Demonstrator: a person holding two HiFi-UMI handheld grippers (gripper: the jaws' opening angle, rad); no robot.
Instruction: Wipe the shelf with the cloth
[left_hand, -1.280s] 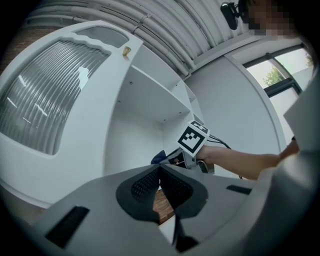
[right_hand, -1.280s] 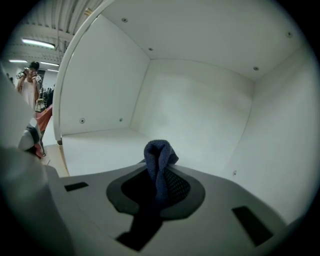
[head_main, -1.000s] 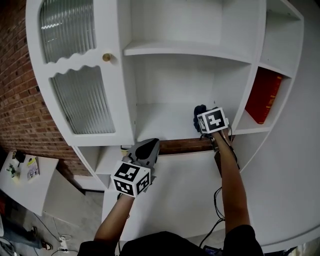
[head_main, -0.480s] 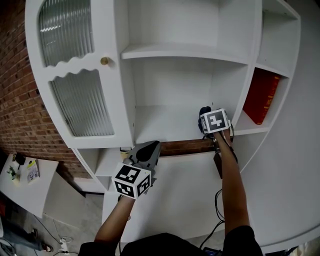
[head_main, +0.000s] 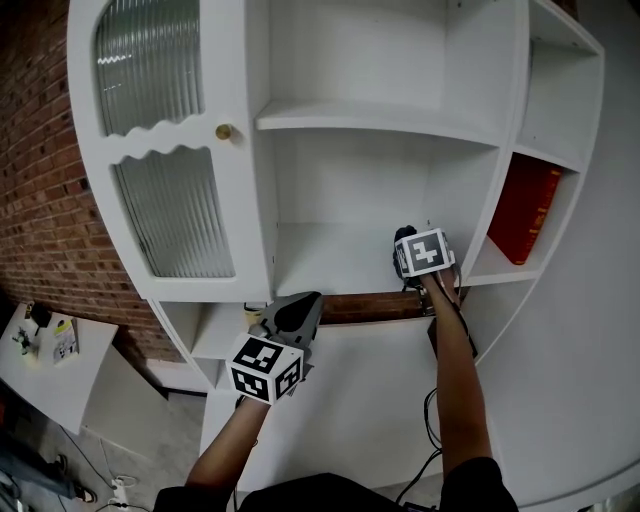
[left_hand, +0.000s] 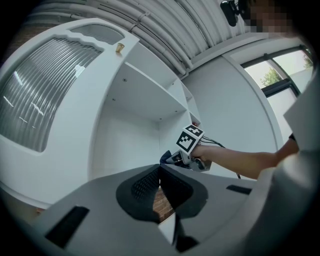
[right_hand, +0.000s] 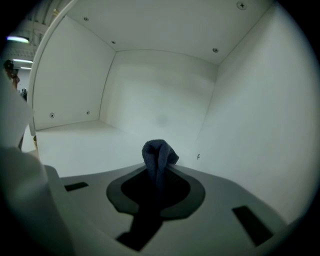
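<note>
A dark blue cloth (right_hand: 159, 154) is bunched between the jaws of my right gripper (right_hand: 159, 172), which is shut on it. In the head view that right gripper (head_main: 410, 250) reaches into the white cabinet's middle compartment, at the right front of its shelf (head_main: 320, 255), with the cloth (head_main: 403, 236) poking out ahead. The shelf floor (right_hand: 85, 142) spreads to the left of the cloth, close to the right side wall. My left gripper (head_main: 290, 312) hangs below the shelf's front edge, jaws shut on nothing. From the left gripper view I see the right gripper (left_hand: 185, 150).
A glass-fronted cabinet door (head_main: 165, 150) with a brass knob (head_main: 224, 131) stands left of the compartment. A red book (head_main: 528, 210) leans in the side shelf on the right. An upper shelf (head_main: 370, 118) sits above. Brick wall (head_main: 40, 180) is at far left.
The right gripper with the cloth has pulled slightly back toward the shelf's front right edge. The left gripper has stayed almost still.
</note>
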